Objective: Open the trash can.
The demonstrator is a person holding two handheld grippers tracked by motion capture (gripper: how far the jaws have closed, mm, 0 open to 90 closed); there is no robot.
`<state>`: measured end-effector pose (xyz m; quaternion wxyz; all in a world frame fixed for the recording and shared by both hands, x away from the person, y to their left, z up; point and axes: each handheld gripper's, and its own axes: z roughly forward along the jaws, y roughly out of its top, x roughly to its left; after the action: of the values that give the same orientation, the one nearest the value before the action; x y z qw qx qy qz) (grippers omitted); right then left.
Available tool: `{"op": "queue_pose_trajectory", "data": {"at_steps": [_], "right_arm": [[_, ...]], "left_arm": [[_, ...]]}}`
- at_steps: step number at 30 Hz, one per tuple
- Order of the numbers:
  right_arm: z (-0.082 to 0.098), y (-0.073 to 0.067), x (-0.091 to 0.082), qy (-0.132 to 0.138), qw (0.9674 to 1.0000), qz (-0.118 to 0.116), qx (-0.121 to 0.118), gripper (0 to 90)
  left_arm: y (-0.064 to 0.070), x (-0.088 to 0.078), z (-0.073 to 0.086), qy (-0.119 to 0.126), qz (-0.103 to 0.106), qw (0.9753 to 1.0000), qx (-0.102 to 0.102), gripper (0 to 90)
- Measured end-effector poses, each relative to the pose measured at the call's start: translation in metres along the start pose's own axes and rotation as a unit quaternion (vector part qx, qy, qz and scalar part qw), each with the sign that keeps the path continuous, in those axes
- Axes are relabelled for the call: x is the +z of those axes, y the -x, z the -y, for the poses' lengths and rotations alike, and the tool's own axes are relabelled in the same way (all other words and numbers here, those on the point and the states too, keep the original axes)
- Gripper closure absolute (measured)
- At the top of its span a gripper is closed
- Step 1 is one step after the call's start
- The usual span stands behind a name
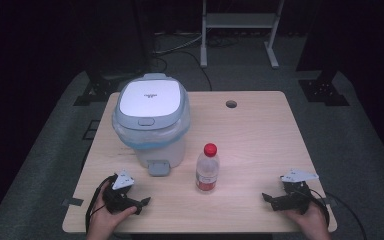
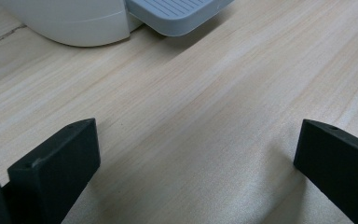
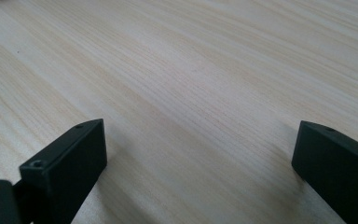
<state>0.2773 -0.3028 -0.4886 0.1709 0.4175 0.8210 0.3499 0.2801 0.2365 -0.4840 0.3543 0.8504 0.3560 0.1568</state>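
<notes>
Both grippers rest wide open and empty on the worktop [image 1: 260,150]: left gripper [image 1: 142,203] near the bin's pedal [image 1: 158,168], right gripper [image 1: 267,198] well apart from the bottle [image 1: 208,167] standing between them. Likely best: grip the bottle mid-body, upright, while pressing the pedal squarely.

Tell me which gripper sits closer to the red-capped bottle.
Left, narrowly. The left gripper rests on the table to the left of the bottle and nearer the person; the right gripper lies slightly farther off on the bottle's other side. Both are open.

small grey print on the bin lid [image 1: 151,94], too small to read, bottle label [image 1: 207,179] unreadable
</notes>
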Motion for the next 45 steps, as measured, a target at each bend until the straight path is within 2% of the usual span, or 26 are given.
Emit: {"op": "queue_pose_trajectory", "data": {"at_steps": [2, 9, 13, 16, 19, 23, 29, 36, 40, 45], "right_arm": [[0.0, 0.0, 0.0, 0.0, 1.0, 0.0, 0.0, 1.6], [0.0, 0.0, 0.0, 0.0, 1.0, 0.0, 0.0, 1.6], [0.0, 0.0, 0.0, 0.0, 1.0, 0.0, 0.0, 1.6], [0.0, 0.0, 0.0, 0.0, 1.0, 0.0, 0.0, 1.6], [0.0, 0.0, 0.0, 0.0, 1.0, 0.0, 0.0, 1.6], [0.0, 0.0, 0.0, 0.0, 1.0, 0.0, 0.0, 1.6], [0.0, 0.0, 0.0, 0.0, 1.0, 0.001, 0.001, 1.7], [0.0, -0.001, 0.0, 0.0, 1.0, 0.001, 0.001, 1.7], [0.0, -0.001, 0.0, 0.0, 1.0, 0.001, 0.001, 1.7], [0.0, -0.001, 0.0, 0.0, 1.0, 0.001, 0.001, 1.7]], "left_arm": [[0.0, -0.001, 0.0, 0.004, 0.0, 1.0, 0.0, 0.0], [-0.001, -0.003, 0.001, 0.019, 0.005, 0.9998, 0.004, 16.1], [-0.003, -0.004, 0.0, 0.034, 0.001, 0.9994, -0.001, 31.0], [-0.004, -0.004, 0.001, 0.038, 0.002, 0.9993, -0.003, 38.6], [-0.004, -0.005, 0.001, 0.039, 0.004, 0.9992, -0.003, 43.7], [-0.006, -0.005, 0.0, 0.043, 0.015, 0.9988, -0.018, 51.5], [-0.006, -0.006, -0.005, 0.029, 0.024, 0.9991, -0.021, 66.7], [-0.004, -0.011, -0.01, 0.037, 0.052, 0.9968, -0.048, 79.4], [-0.003, -0.013, -0.012, 0.037, 0.051, 0.9966, -0.052, 85.3], [-0.001, -0.015, -0.016, 0.039, 0.049, 0.9969, -0.048, 88.8]]}}
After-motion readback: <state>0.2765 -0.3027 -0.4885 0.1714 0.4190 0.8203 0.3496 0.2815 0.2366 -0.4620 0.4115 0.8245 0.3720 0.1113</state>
